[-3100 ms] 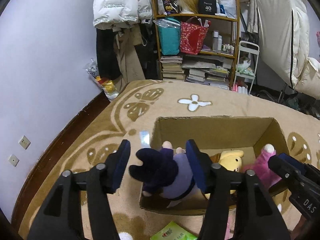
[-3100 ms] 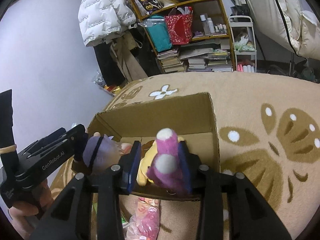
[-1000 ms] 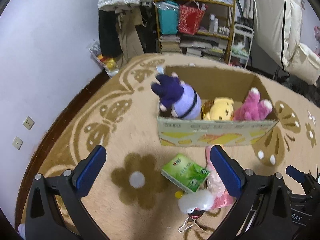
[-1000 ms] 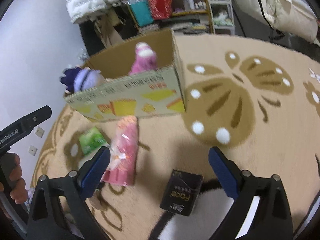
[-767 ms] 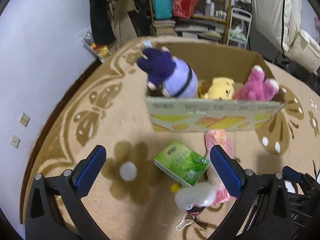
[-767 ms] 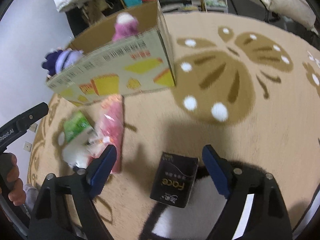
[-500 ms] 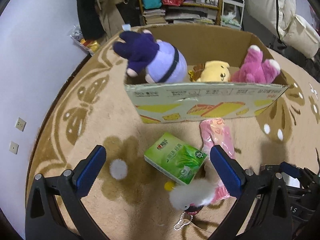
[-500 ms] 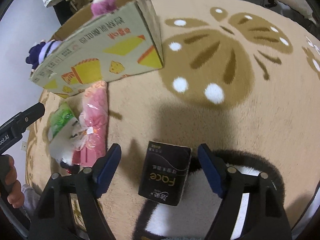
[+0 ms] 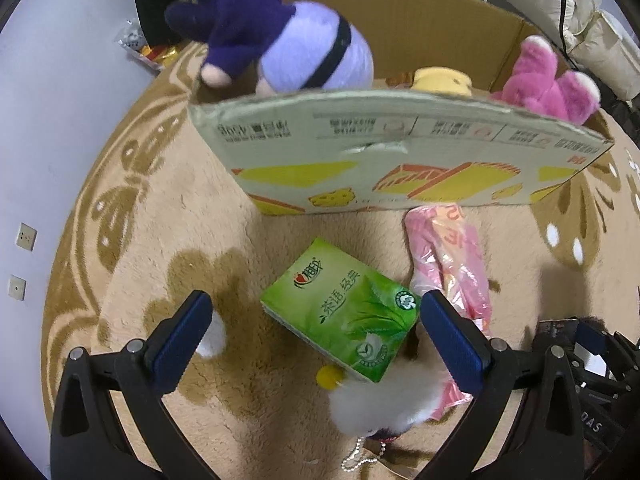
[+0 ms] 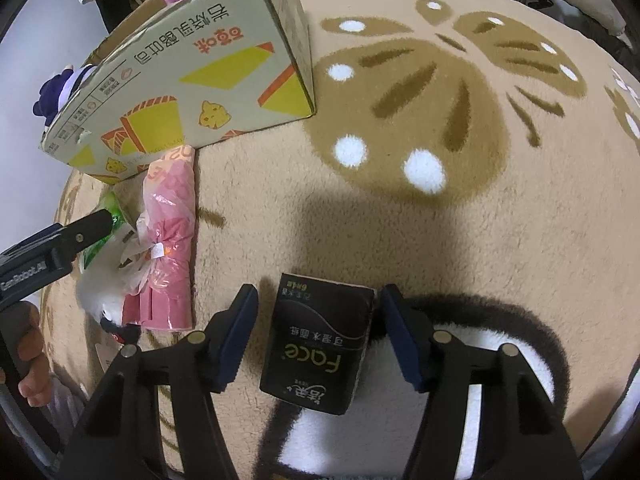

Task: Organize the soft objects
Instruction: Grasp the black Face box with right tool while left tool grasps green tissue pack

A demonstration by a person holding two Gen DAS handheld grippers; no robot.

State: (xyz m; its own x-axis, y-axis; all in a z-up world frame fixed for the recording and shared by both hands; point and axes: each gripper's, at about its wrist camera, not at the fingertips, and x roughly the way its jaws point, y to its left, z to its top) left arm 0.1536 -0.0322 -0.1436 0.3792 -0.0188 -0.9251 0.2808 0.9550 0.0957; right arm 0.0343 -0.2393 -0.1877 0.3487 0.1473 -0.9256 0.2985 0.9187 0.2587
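Note:
My left gripper [image 9: 316, 340] is open wide and points down over a green tissue pack [image 9: 344, 312] lying on the carpet, with neither pad touching it. A white fluffy keychain [image 9: 384, 400] lies just below the pack and a pink plastic pack [image 9: 452, 264] to its right. My right gripper [image 10: 320, 332] straddles a black tissue pack [image 10: 320, 344]. Its jaws are closing, with small gaps still showing on both sides. The cardboard box [image 9: 400, 160] holds a purple plush [image 9: 280, 32], a yellow plush [image 9: 440, 78] and a pink plush [image 9: 548, 88].
A beige carpet [image 10: 440, 220] with brown butterfly patterns covers the floor. The left gripper [image 10: 52, 248] and a person's hand [image 10: 28, 360] show at the left edge of the right wrist view. A white wall [image 9: 40, 120] with sockets runs along the left.
Both grippers have sunk toward the carpet and tilted further down. The right jaws have narrowed around the black tissue pack. The left jaws now frame the green pack.

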